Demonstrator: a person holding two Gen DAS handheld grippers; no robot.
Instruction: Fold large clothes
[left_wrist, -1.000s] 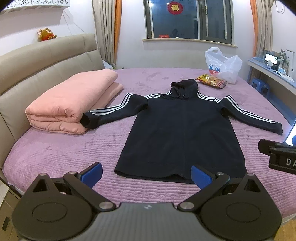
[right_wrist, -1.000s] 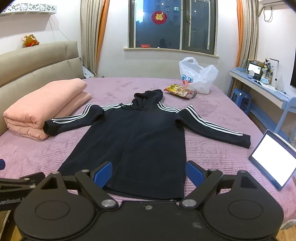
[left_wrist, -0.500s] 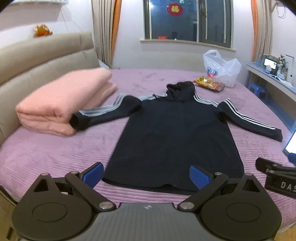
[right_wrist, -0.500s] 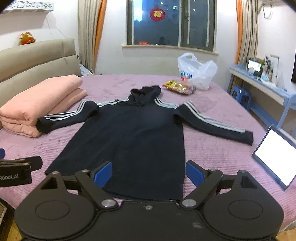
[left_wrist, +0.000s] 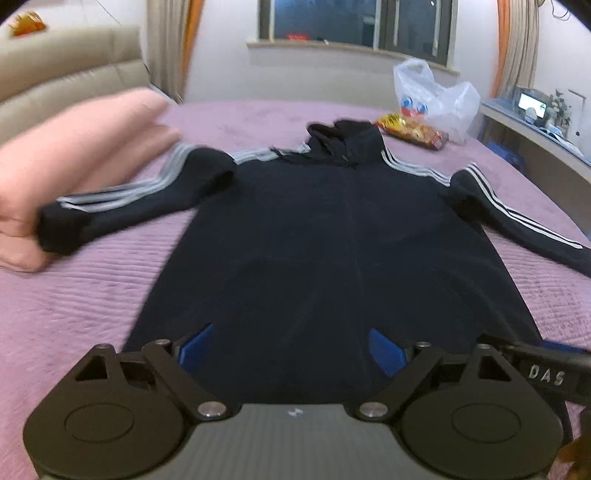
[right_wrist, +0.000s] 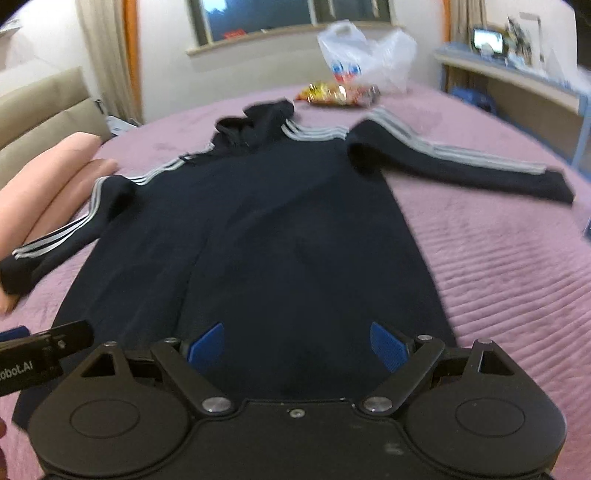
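Left wrist view is showing, from left to right, a folded pink blanket (left_wrist: 70, 173) lying at the bed's left side, then the dark hooded jacket (left_wrist: 332, 251) lying spread flat on the purple bedspread (left_wrist: 81, 295) with both striped sleeves stretched outward, and a white plastic bag (left_wrist: 432, 96) sitting beyond the hood. The left gripper (left_wrist: 291, 350) is hanging over the jacket's near hem; its jaws have just been closing a little yet are standing wide, with nothing pinched between them. Right wrist view is showing the right gripper (right_wrist: 297, 347) poised likewise over the hem, jaws spread and gripping nothing. Judging by its drape, the jacket is appearing soft, limp and fairly thick, so it is likely sagging when lifted. Pinching both fabric layers at the two hem corners, or at the cuffs, is looking the soundest hold.
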